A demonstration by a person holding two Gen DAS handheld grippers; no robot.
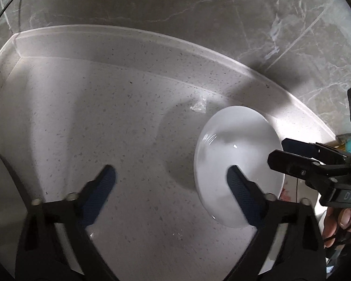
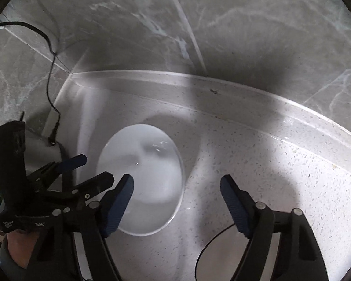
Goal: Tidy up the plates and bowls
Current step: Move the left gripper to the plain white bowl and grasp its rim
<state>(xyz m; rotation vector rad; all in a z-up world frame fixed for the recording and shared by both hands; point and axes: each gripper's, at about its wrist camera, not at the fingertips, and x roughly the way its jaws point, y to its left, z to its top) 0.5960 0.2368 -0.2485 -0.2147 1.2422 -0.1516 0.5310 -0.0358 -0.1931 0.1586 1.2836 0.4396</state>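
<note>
A white plate (image 1: 238, 161) lies flat on the speckled counter (image 1: 105, 117). It also shows in the right wrist view (image 2: 149, 178). My left gripper (image 1: 170, 178) is open and empty, its right finger over the plate's near edge. My right gripper (image 2: 176, 185) is open and empty, its left finger over the plate's near edge. In the left wrist view the right gripper (image 1: 278, 151) reaches in from the right beside the plate. In the right wrist view the left gripper (image 2: 98, 168) comes in from the left beside the plate.
A grey marble wall (image 1: 175, 4) rises behind the counter's raised back ledge (image 1: 152, 44). A grey appliance (image 2: 39, 149) with a black cable plugged in stands at the left. A dark-rimmed round thing (image 2: 210, 245) lies at the near edge.
</note>
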